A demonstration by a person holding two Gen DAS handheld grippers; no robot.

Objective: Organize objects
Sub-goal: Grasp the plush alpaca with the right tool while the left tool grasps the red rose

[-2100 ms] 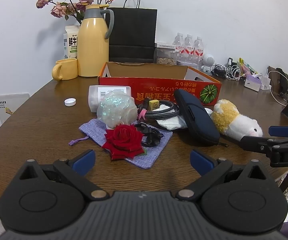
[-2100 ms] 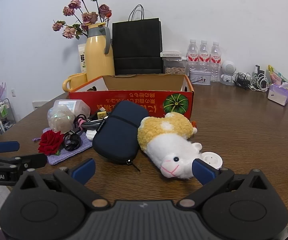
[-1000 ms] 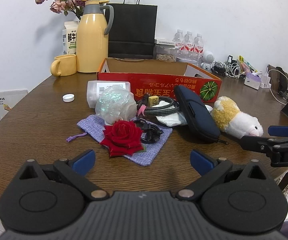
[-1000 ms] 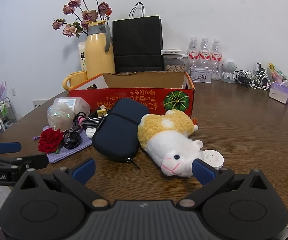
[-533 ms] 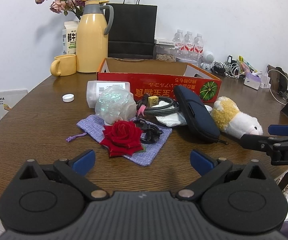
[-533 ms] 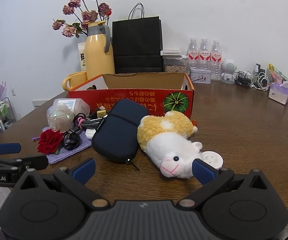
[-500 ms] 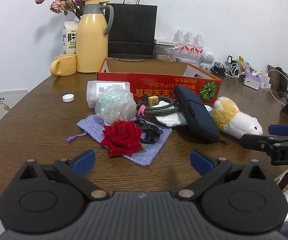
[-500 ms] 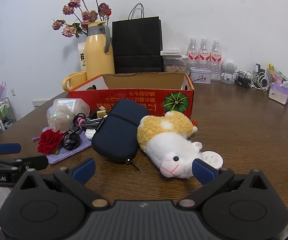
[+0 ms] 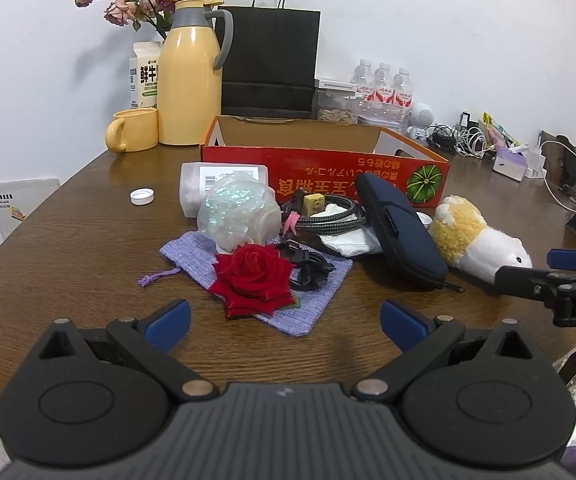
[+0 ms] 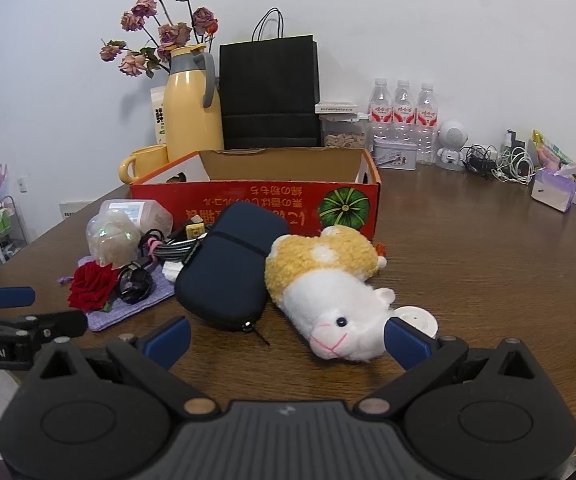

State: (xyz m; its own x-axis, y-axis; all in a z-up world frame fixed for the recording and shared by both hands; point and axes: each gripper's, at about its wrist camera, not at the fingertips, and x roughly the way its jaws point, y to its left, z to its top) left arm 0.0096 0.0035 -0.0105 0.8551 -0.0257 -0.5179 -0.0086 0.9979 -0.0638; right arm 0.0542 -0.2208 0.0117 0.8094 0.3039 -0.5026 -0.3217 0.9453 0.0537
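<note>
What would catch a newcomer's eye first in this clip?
Probably the red rose, lying on a purple pouch at the near edge of the clutter. Next, the plush toy on its side beside the navy case, just ahead of the open right hand-held gripper. Behind both stands the open red box.

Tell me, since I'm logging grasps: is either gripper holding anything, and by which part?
Nothing is held. The left gripper and right gripper are both open above the table, short of the red rose and plush toy.
</note>
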